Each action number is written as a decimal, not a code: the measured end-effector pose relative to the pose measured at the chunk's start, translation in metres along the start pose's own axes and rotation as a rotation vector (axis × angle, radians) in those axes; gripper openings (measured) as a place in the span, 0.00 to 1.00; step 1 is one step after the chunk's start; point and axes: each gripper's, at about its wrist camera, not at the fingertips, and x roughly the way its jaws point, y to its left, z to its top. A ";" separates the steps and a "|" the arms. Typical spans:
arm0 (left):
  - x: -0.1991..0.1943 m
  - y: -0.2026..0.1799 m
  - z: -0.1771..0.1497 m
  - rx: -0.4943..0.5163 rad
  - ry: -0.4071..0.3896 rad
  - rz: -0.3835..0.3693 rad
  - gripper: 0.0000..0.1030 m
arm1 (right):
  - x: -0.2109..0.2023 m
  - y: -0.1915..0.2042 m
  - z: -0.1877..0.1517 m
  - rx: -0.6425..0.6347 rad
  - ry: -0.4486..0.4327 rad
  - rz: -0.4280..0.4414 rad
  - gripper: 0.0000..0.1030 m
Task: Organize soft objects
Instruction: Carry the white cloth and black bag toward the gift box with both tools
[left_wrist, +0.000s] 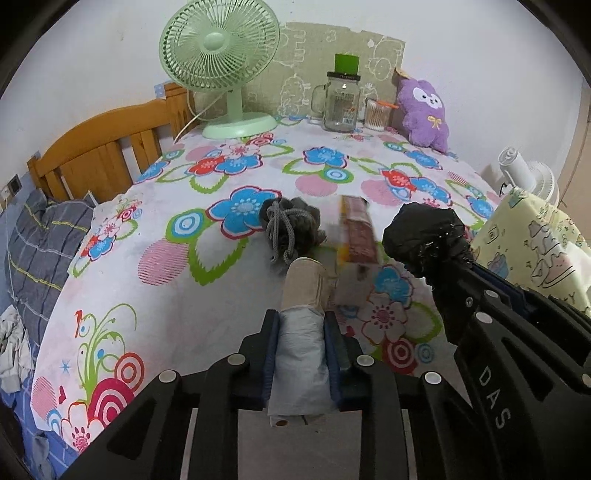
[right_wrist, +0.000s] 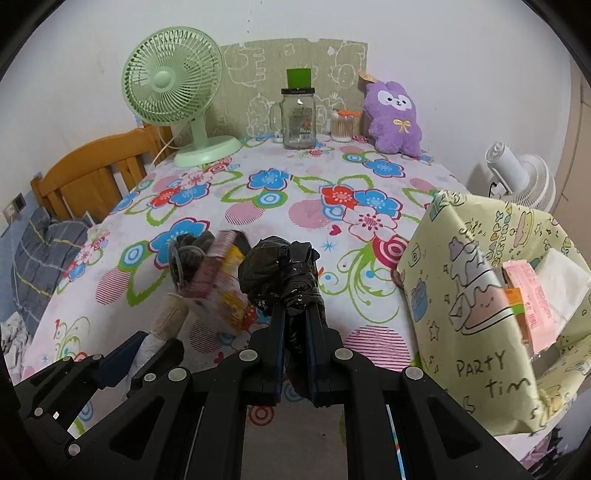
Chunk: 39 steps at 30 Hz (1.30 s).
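My left gripper (left_wrist: 301, 317) is shut on a pale grey-white roll (left_wrist: 301, 343) with a beige end, lifted a little above the flowered cloth (left_wrist: 221, 295). My right gripper (right_wrist: 296, 308) is shut on a crumpled black plastic bag bundle (right_wrist: 280, 269), also off the cloth. Between the two, a red and yellow packet (right_wrist: 221, 284) shows blurred and tilted. Just beyond it lies a grey mesh pouf (left_wrist: 291, 225) with a cord loop. A purple plush toy (right_wrist: 393, 118) leans upright against the back wall. In the left wrist view the right gripper (left_wrist: 448, 280) and its black bundle (left_wrist: 424, 232) sit at the right.
A yellow-green cartoon-print box (right_wrist: 472, 295) at the right holds tissue and a pink pack. At the back stand a green fan (right_wrist: 173, 88), a glass jar mug (right_wrist: 297, 122) and a cotton swab tub (right_wrist: 341, 127). A wooden bedhead (left_wrist: 96, 151) is at left, a white fan (right_wrist: 521, 181) at right.
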 end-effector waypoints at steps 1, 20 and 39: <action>-0.002 -0.001 0.001 0.002 -0.005 0.001 0.21 | -0.002 -0.001 0.001 0.000 -0.002 0.001 0.12; -0.049 -0.015 0.018 0.021 -0.098 0.001 0.21 | -0.048 -0.008 0.022 -0.019 -0.084 0.032 0.12; -0.086 -0.027 0.044 0.041 -0.184 -0.003 0.21 | -0.085 -0.016 0.050 -0.029 -0.147 0.068 0.12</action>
